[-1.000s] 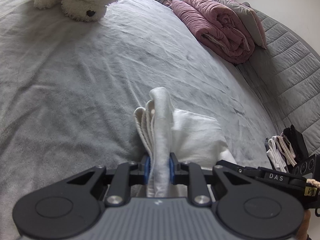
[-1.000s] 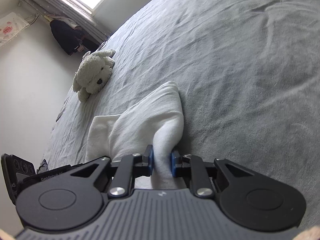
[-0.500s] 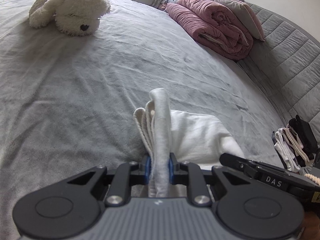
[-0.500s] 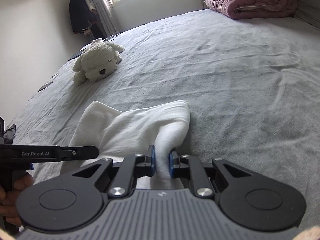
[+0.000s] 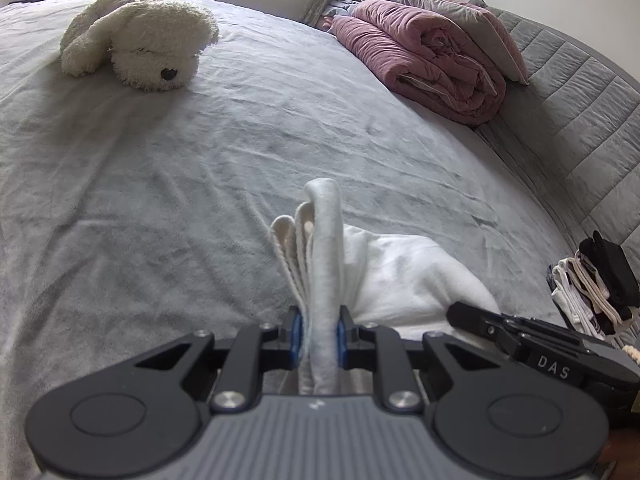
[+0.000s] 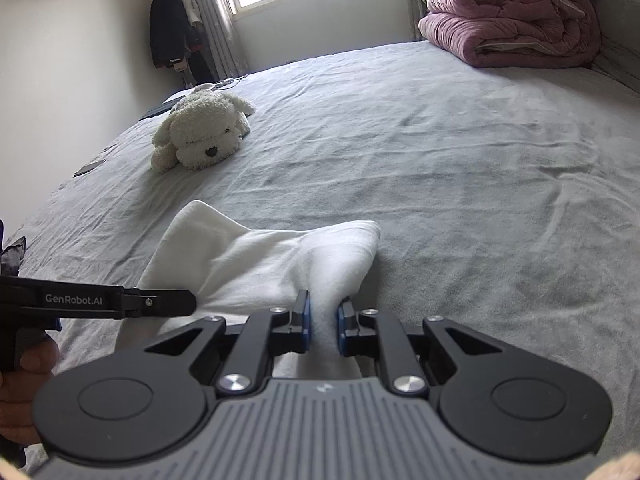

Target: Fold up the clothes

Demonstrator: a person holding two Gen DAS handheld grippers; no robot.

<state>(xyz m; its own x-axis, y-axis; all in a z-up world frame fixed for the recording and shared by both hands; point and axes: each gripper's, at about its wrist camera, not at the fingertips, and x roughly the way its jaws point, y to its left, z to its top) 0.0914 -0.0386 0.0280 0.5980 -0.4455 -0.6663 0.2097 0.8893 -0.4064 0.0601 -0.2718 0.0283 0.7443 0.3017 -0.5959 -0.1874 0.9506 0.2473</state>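
Observation:
A white folded garment (image 5: 384, 272) lies on the grey bed sheet (image 5: 160, 200), its two near corners lifted. My left gripper (image 5: 319, 328) is shut on one bunched, layered corner that stands up between its blue pads. In the right wrist view the same white garment (image 6: 256, 260) spreads to the left, and my right gripper (image 6: 323, 327) is shut on its other corner. The right gripper's black body (image 5: 532, 344) shows at the lower right of the left wrist view. The left gripper's body (image 6: 100, 300), held by a hand, reaches in from the left of the right wrist view.
A white plush dog (image 5: 140, 48) lies far back on the bed. A rolled pink duvet (image 5: 432, 56) with a pillow rests against the grey quilted headboard (image 5: 580, 92). A small stack of folded clothes (image 5: 596, 284) sits at the right. Dark clothes (image 6: 172, 28) hang beside the window.
The right gripper has rolled level and risen a little with its corner, so its view now shows the window and duvet. The left gripper has barely moved; both grips held.

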